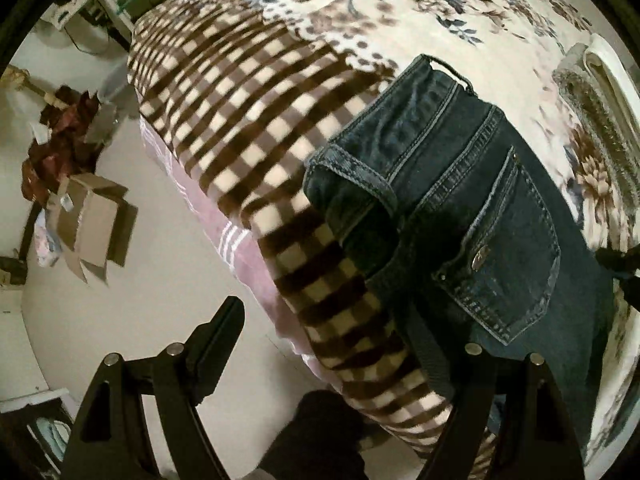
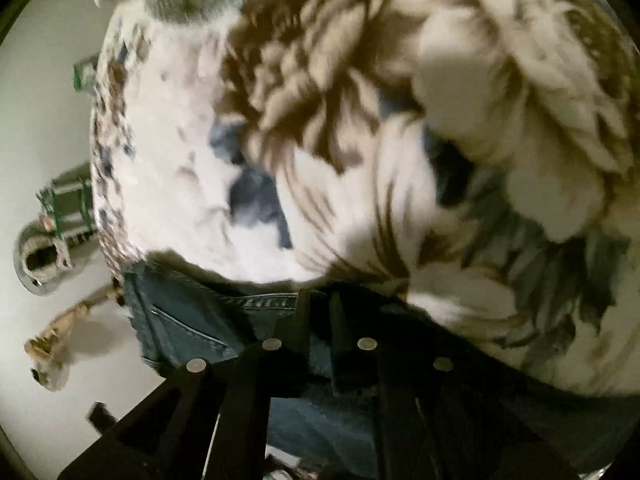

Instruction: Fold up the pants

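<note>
My right claw [image 2: 320,308] is clamped on the jeans [image 1: 460,208] edge at 6 o'clock, left claw [image 1: 320,328] wide open. One-sided grip, so the waistband [image 1: 352,168] could sag off the blanket [image 1: 500,40].

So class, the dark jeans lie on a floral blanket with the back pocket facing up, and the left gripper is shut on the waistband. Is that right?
Not quite. The left wrist view shows the left gripper open, fingers spread wide and gripping nothing. The rest holds: the dark jeans lie on the floral blanket, back pocket up.
</note>
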`<state>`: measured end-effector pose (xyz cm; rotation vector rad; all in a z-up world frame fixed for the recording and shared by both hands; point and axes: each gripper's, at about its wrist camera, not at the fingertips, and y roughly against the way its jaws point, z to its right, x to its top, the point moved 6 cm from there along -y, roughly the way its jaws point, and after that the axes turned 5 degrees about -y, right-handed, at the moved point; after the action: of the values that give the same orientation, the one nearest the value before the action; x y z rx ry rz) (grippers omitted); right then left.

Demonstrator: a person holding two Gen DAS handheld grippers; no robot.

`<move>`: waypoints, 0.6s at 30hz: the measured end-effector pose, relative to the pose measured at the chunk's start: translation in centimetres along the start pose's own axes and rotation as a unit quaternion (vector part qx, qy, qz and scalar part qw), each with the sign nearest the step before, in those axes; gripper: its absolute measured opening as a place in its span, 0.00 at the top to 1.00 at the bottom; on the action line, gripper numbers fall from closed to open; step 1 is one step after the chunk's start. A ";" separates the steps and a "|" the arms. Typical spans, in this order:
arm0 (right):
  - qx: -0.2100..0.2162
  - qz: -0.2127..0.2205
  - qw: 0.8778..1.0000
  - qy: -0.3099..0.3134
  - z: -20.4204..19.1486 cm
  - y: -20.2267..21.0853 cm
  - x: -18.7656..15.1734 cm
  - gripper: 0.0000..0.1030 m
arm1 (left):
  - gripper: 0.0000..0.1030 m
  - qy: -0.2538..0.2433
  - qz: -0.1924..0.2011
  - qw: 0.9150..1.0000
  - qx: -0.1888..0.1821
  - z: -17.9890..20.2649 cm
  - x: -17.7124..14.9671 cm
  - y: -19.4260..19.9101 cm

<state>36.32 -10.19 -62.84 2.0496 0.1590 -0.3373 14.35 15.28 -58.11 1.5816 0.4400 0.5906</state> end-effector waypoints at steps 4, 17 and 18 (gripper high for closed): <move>0.004 0.014 1.000 -0.027 1.9 0.3 1.0 0.93 | 0.21 0.004 -0.009 1.000 -0.016 -0.2 0.1 -0.2; 0.039 0.033 0.998 -0.030 3.7 3.7 -1.2 0.39 | 0.23 0.086 -0.001 0.991 -0.098 -0.7 3.9 -0.6; 0.044 0.036 0.998 -0.039 4.5 4.0 -1.6 0.39 | 0.24 0.092 0.005 0.990 -0.105 -0.4 4.4 -1.1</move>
<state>35.09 -16.02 -61.03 2.1185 0.0225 -0.3852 17.62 18.34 -58.74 1.3343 0.4907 0.7703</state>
